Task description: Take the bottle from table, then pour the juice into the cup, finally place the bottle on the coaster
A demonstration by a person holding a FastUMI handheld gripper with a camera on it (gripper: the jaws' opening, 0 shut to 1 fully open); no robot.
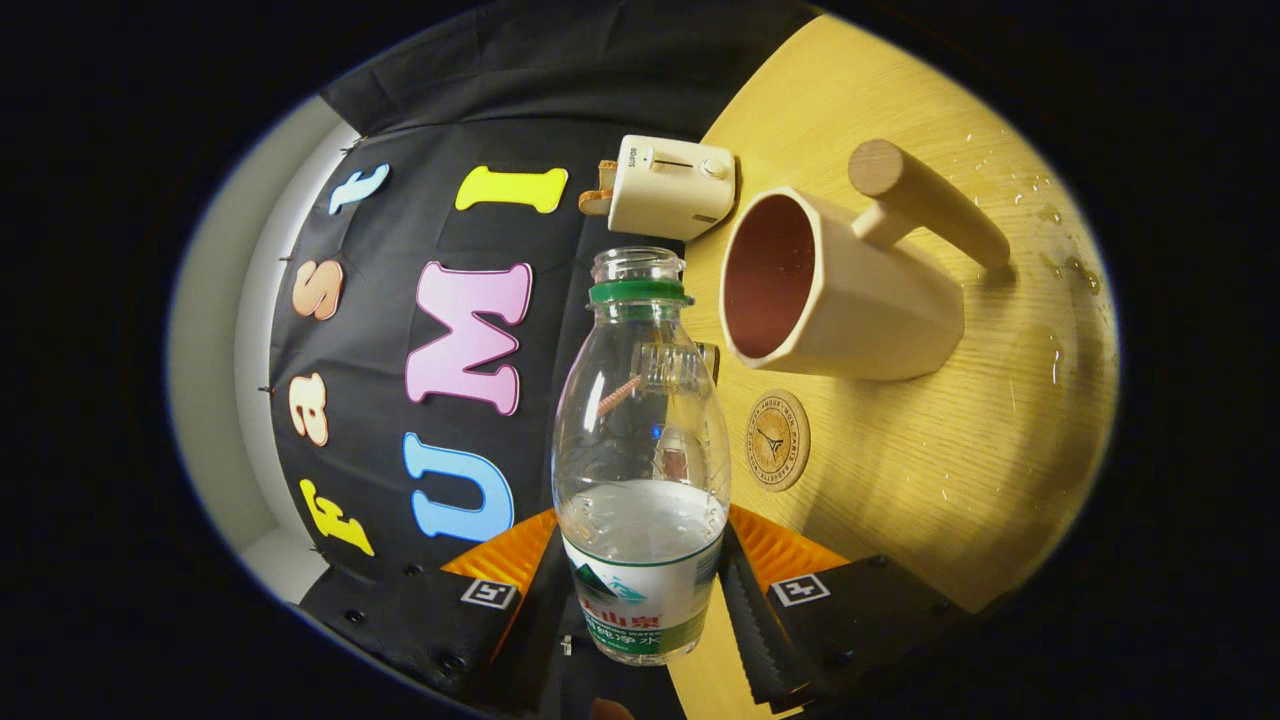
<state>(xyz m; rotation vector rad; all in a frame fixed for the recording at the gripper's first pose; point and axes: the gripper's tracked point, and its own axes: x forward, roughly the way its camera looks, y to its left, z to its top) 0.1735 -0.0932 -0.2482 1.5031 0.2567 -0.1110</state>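
Bottle (640,450) clamped between tongs (640,590).

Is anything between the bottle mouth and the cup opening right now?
Nothing visible. The bottle is clamped between the gripper jaws, cap off, and its open mouth sits just short of the cup rim with bare space between. The coaster lies below the cup, the toaster beyond.

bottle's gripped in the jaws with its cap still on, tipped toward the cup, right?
Not quite. In the gripper view the bottle has no cap: its mouth is open above the green neck ring. The rest holds: the jaws grip it and it leans toward the cup.
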